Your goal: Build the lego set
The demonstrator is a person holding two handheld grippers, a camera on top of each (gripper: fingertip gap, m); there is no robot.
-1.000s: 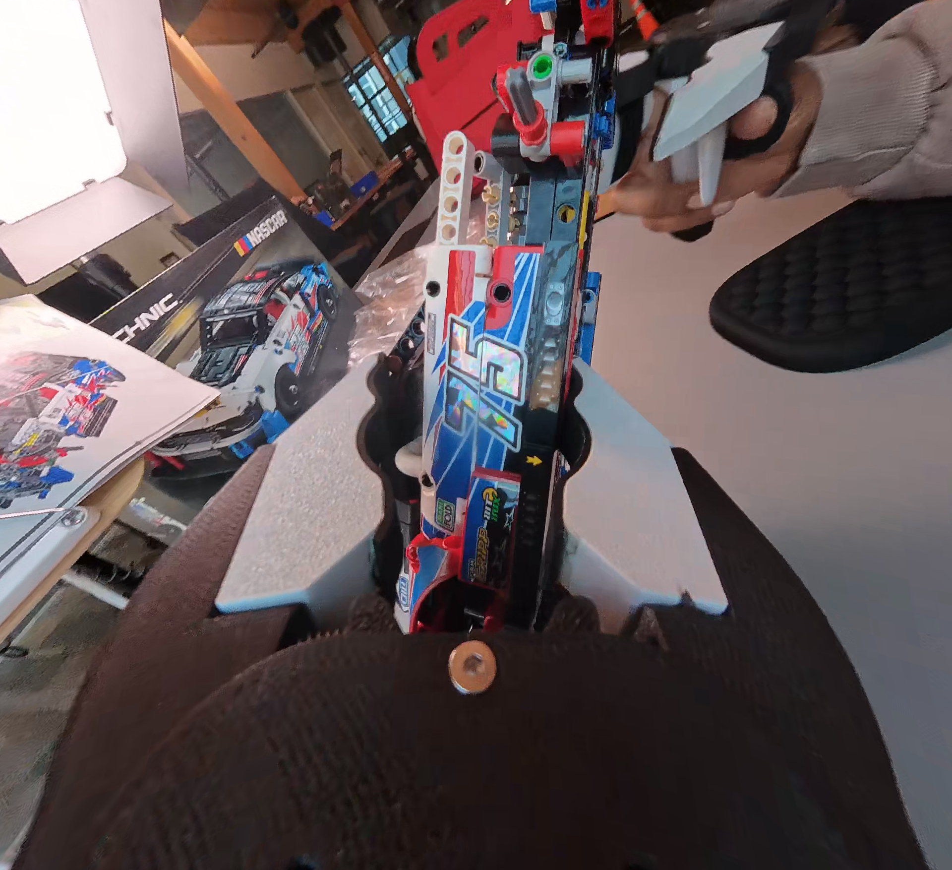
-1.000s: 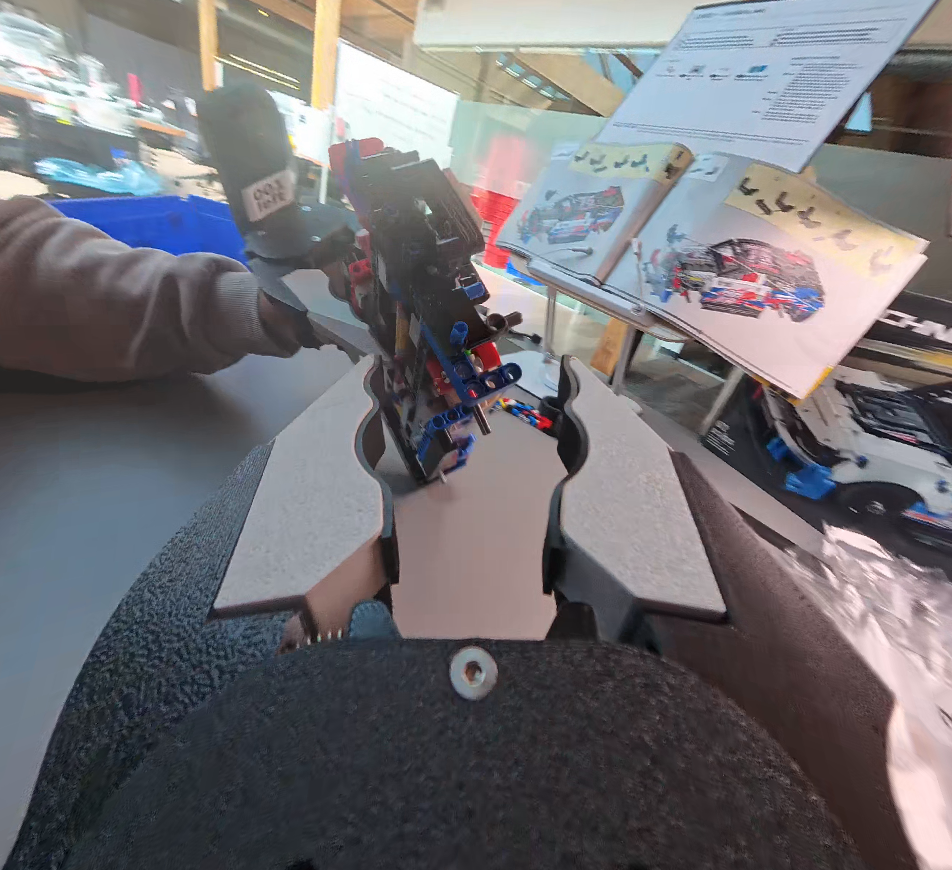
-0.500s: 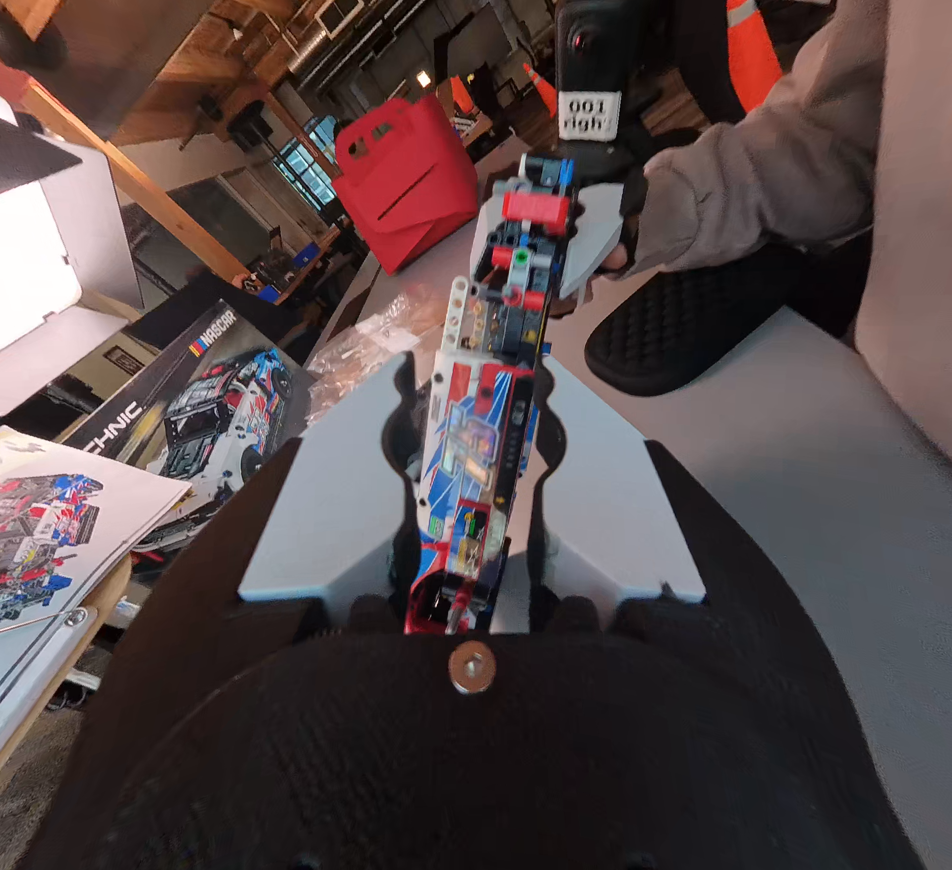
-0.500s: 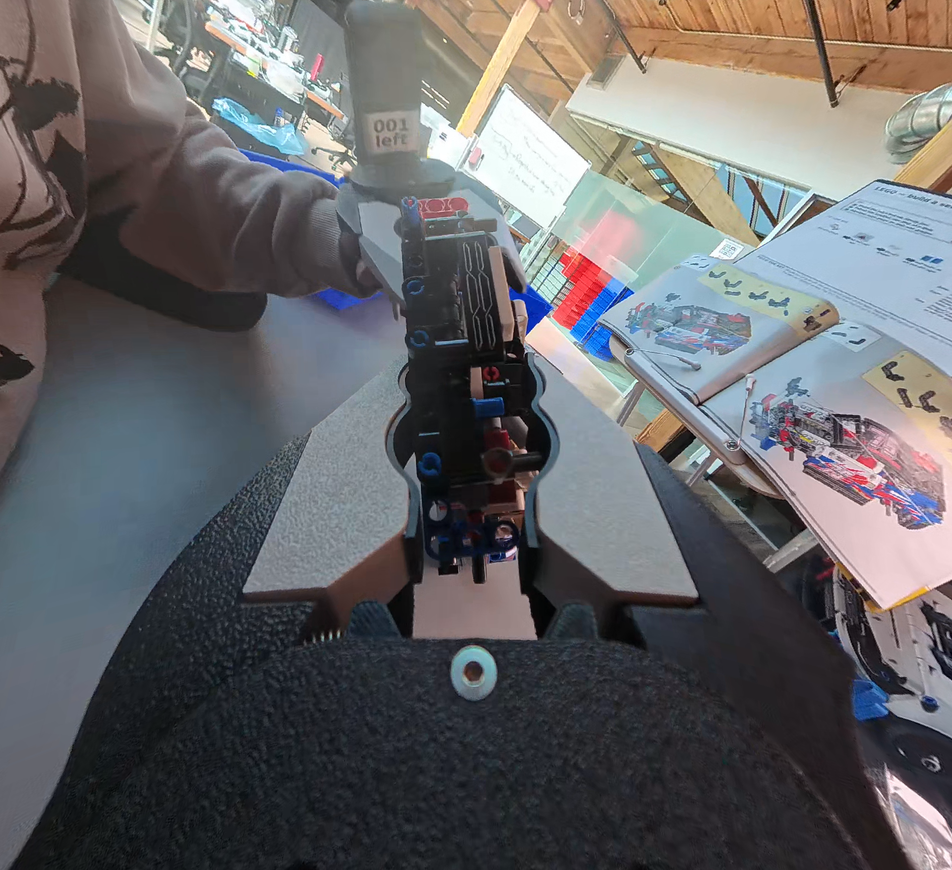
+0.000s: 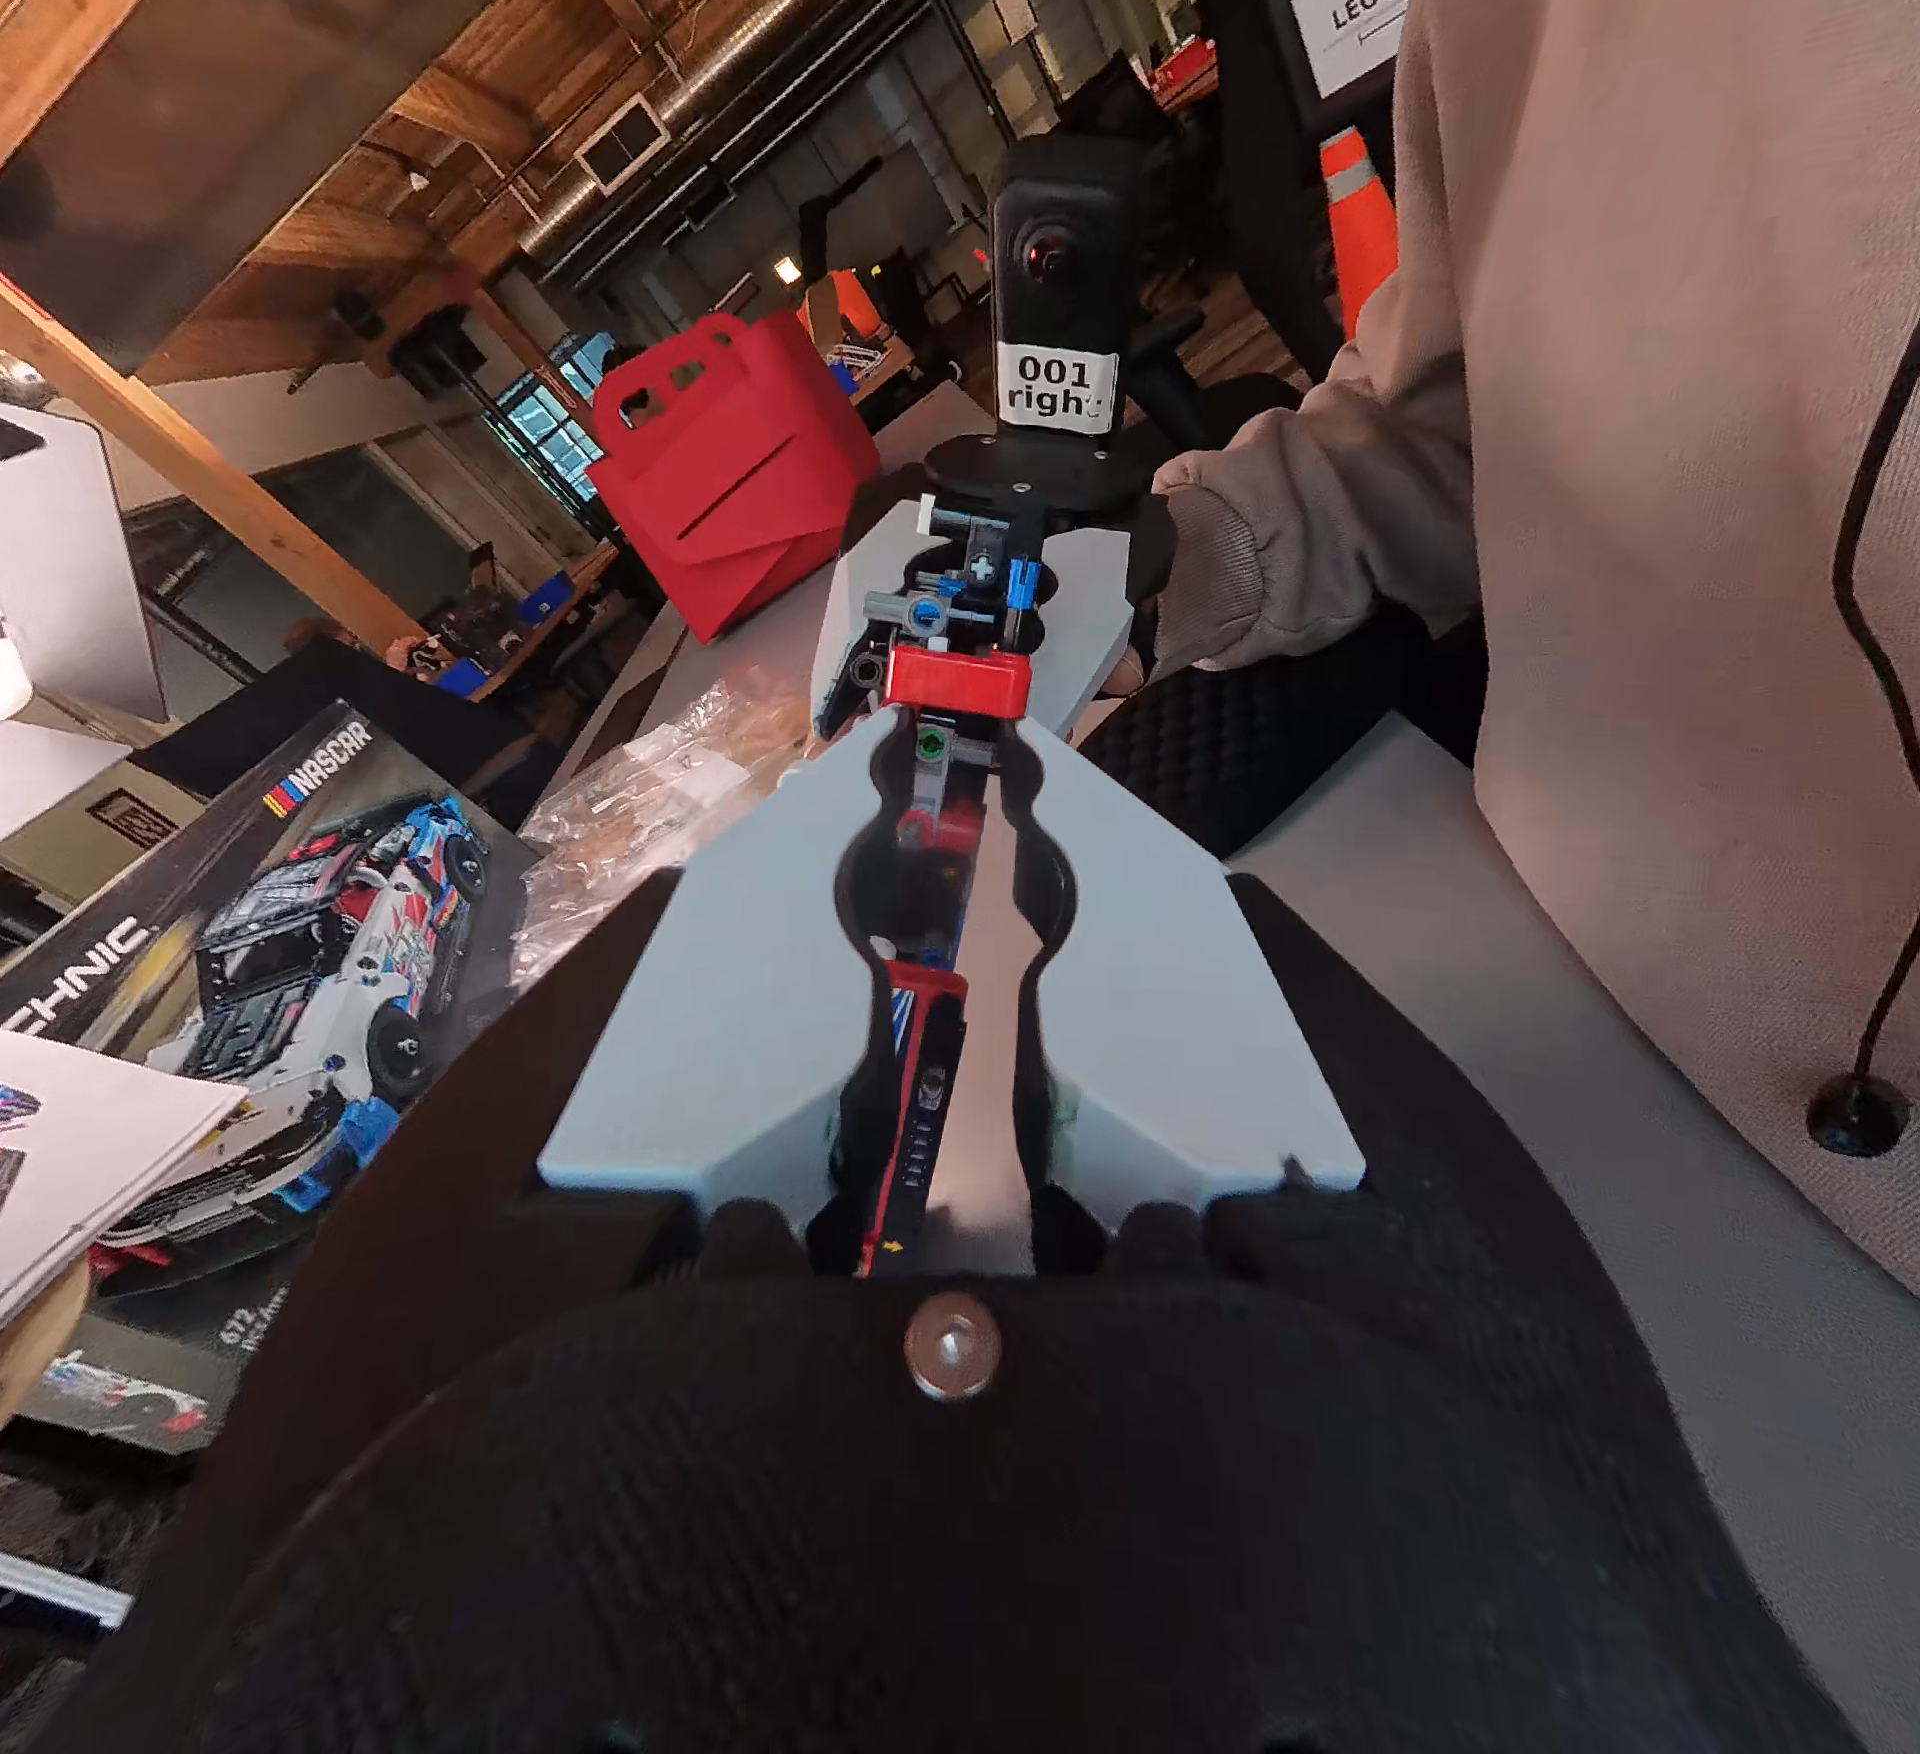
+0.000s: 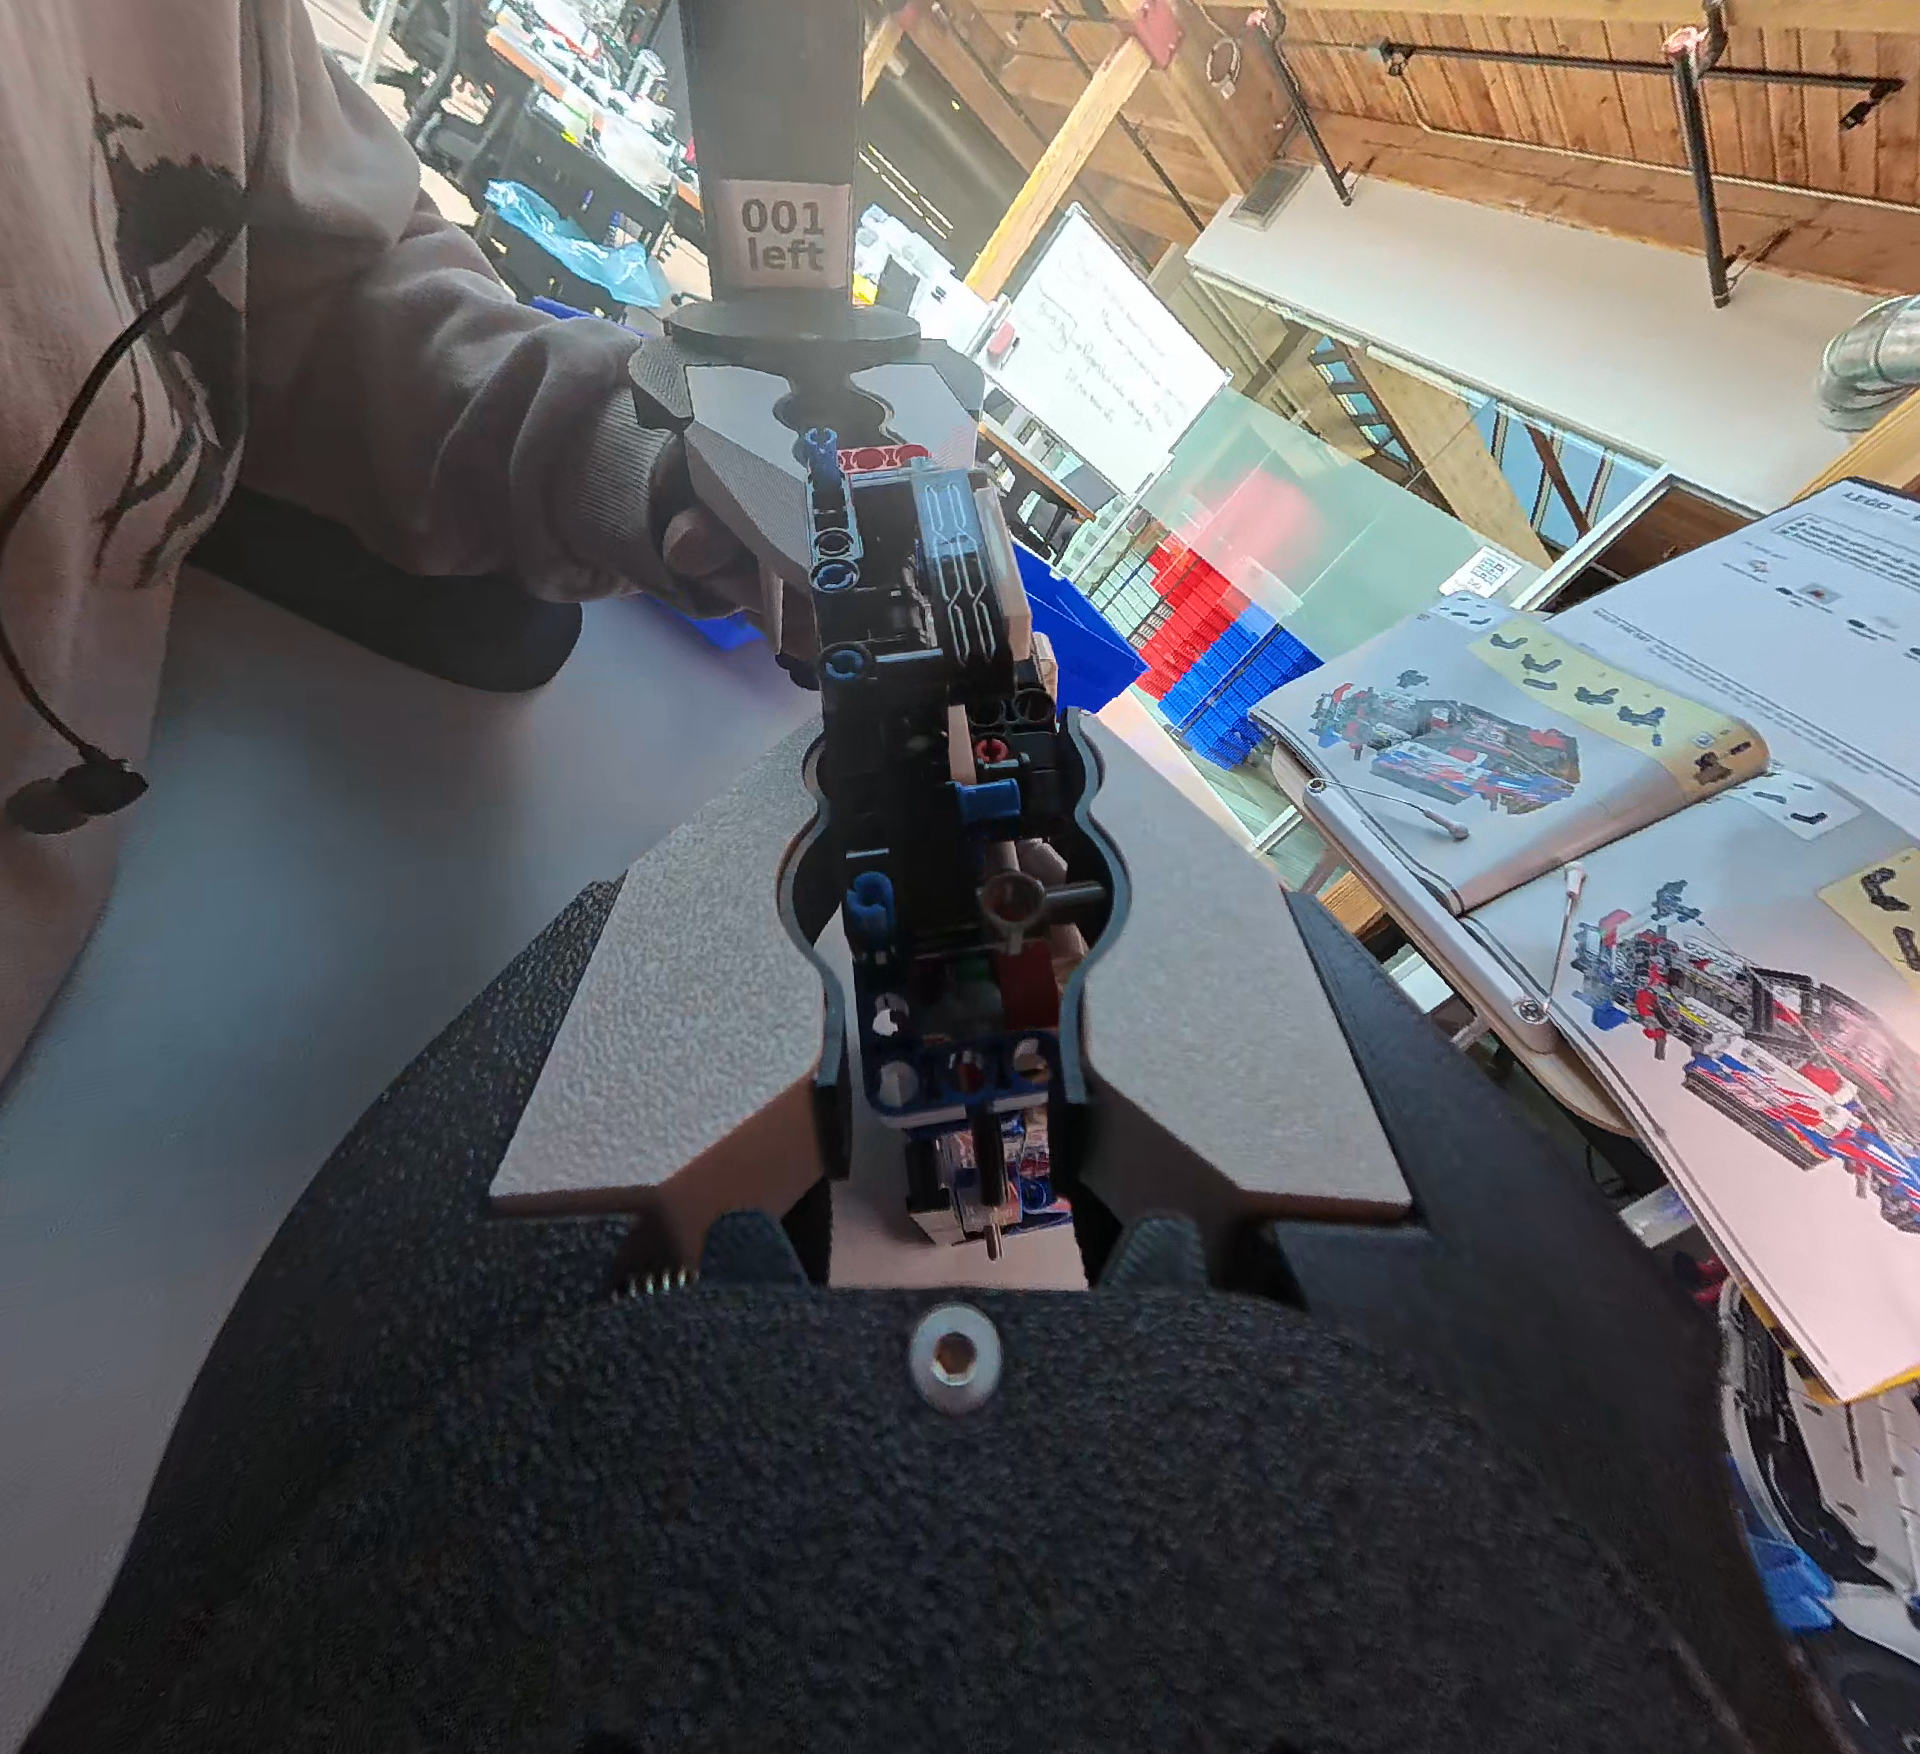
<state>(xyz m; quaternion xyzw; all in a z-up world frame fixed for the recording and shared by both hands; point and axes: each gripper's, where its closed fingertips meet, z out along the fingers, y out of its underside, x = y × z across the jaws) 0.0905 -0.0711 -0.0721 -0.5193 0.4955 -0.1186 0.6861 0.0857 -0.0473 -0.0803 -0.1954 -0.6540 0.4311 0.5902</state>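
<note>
At frame centre in both views, the lego assembly (image 5: pixel 940 769) is clamped lengthwise between the left gripper (image 5: pixel 951 956) and right gripper (image 6: pixel 951 935), both narrowed onto it. Judged light, rigid but snap-apart; beams should be gripped, not stickered panels.

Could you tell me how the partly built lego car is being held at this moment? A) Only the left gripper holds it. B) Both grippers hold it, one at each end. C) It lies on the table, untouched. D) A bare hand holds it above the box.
B: the lego car runs between the left gripper's fingers, while its far end sits in the right gripper, both closed on it above the table.
</note>
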